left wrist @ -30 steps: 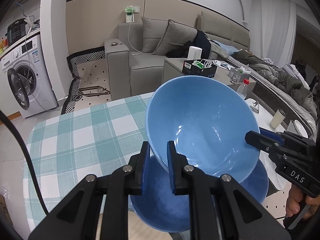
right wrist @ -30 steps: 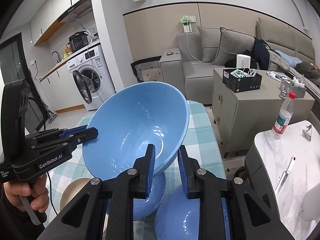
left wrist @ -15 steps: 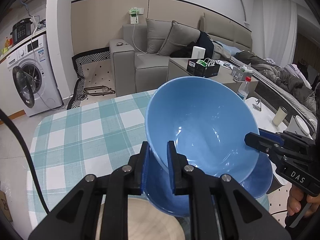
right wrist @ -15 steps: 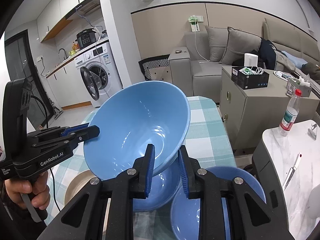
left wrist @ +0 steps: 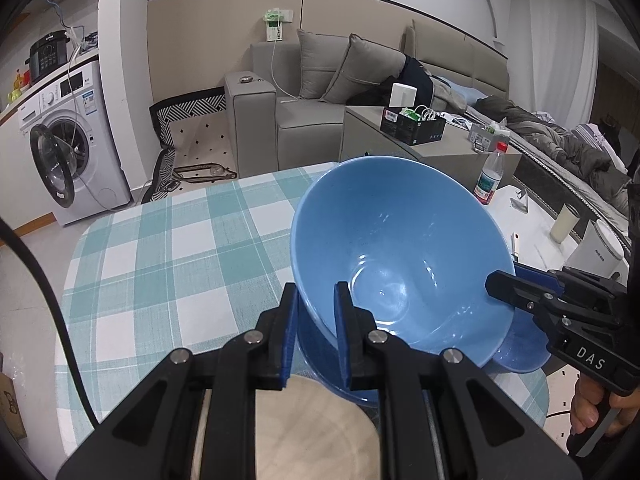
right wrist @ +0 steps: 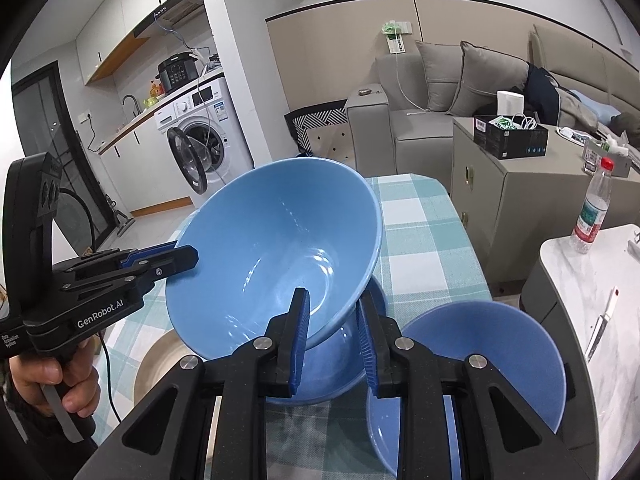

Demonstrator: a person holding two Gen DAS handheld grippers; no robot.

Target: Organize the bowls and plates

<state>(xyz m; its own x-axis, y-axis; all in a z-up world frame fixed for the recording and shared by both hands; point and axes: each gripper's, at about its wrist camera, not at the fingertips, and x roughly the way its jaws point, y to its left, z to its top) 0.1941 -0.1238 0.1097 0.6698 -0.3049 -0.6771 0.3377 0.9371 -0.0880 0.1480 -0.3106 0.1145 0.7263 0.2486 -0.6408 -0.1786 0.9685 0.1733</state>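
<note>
A large light-blue bowl (left wrist: 400, 256) (right wrist: 276, 256) hangs tilted over the checked table, held by its rim from two opposite sides. My left gripper (left wrist: 318, 300) is shut on the near rim in the left wrist view and shows at the bowl's left edge (right wrist: 188, 256) in the right wrist view. My right gripper (right wrist: 334, 300) is shut on the other side of the rim and shows at the right (left wrist: 504, 284). Directly beneath sits a darker blue bowl (right wrist: 332, 368) (left wrist: 328, 360); whether the two bowls touch is hidden.
A second dark-blue bowl (right wrist: 480, 360) (left wrist: 524, 344) stands right of the lower one near the table edge. A beige plate (left wrist: 312, 420) (right wrist: 156, 364) lies under my left gripper. Beyond are a marble side table (right wrist: 580, 280) with a water bottle (right wrist: 592, 208), a cabinet and a sofa.
Both grippers have sunk with the light-blue bowl, which now sits much closer to the dark bowl below. The beige plate and the second blue bowl have come further into view.
</note>
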